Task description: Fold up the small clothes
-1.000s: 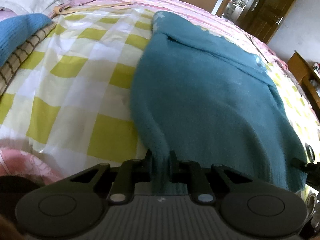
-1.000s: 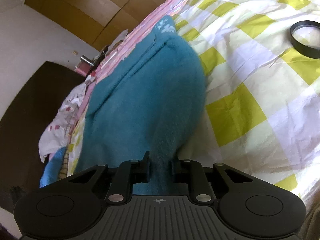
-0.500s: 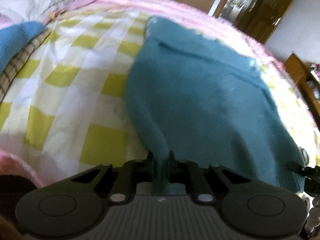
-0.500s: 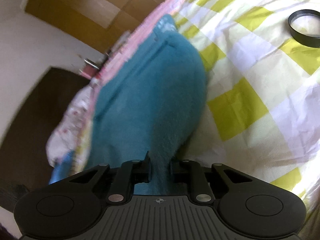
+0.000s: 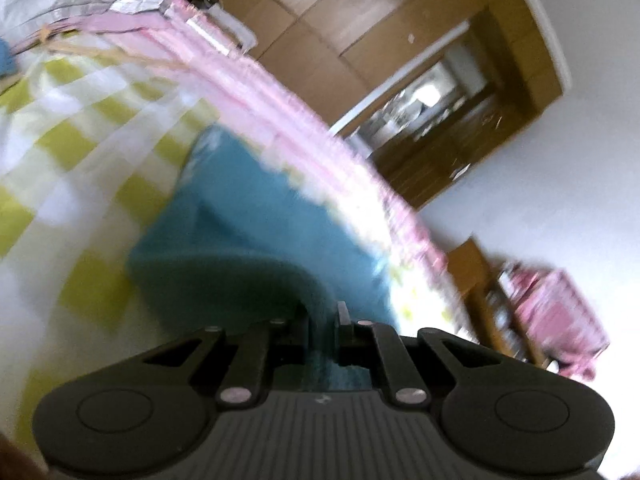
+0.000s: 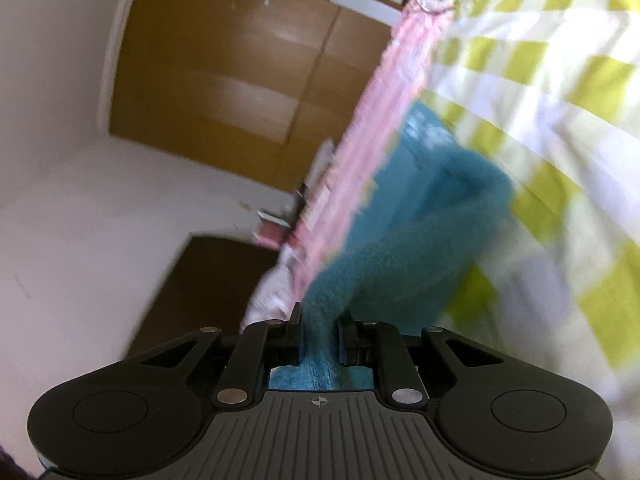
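Both grippers — left gripper (image 5: 322, 322), right gripper (image 6: 320, 320) — stay pinched on the fuzzy teal knitted sweater (image 5: 256, 216), now lifted higher off the yellow-and-white checked bedsheet (image 5: 72, 168) — more wall shows.

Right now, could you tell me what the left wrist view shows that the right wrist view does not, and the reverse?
Only the left wrist view shows the open doorway, a wooden shelf with a pink item, and the left gripper. Only the right wrist view shows a dark cabinet and the right gripper. Both show the teal garment pinched between shut jaws, the checked sheet, the pink bed edge and the wardrobe.
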`<move>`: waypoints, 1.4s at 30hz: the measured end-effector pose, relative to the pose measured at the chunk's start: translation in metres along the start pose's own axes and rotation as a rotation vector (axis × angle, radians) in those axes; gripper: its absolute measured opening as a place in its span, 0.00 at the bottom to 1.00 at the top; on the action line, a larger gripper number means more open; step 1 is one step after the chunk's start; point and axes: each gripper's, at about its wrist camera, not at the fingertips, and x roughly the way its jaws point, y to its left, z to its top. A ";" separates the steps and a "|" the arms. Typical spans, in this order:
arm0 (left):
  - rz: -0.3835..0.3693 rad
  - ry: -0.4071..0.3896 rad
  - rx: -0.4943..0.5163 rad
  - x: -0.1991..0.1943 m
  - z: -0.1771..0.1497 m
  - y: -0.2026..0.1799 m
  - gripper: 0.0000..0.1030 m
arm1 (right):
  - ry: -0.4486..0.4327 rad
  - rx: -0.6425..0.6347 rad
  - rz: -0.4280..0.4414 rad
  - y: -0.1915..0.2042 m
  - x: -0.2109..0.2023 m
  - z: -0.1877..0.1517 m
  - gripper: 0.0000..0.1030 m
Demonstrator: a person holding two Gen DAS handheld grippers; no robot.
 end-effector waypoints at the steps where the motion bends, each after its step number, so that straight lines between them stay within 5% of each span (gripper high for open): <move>1: -0.015 -0.019 -0.006 0.005 0.008 0.000 0.15 | -0.018 0.009 0.020 0.003 0.009 0.007 0.14; 11: 0.019 -0.173 -0.023 0.081 0.085 0.028 0.15 | -0.134 0.036 0.001 0.003 0.105 0.075 0.14; 22: 0.177 -0.145 -0.052 0.155 0.116 0.074 0.14 | -0.149 0.041 -0.205 -0.039 0.193 0.111 0.14; 31: 0.231 -0.125 -0.065 0.164 0.113 0.079 0.15 | -0.124 0.084 -0.260 -0.059 0.203 0.117 0.18; 42: 0.212 -0.133 -0.120 0.165 0.121 0.071 0.23 | -0.135 0.102 -0.216 -0.053 0.195 0.121 0.38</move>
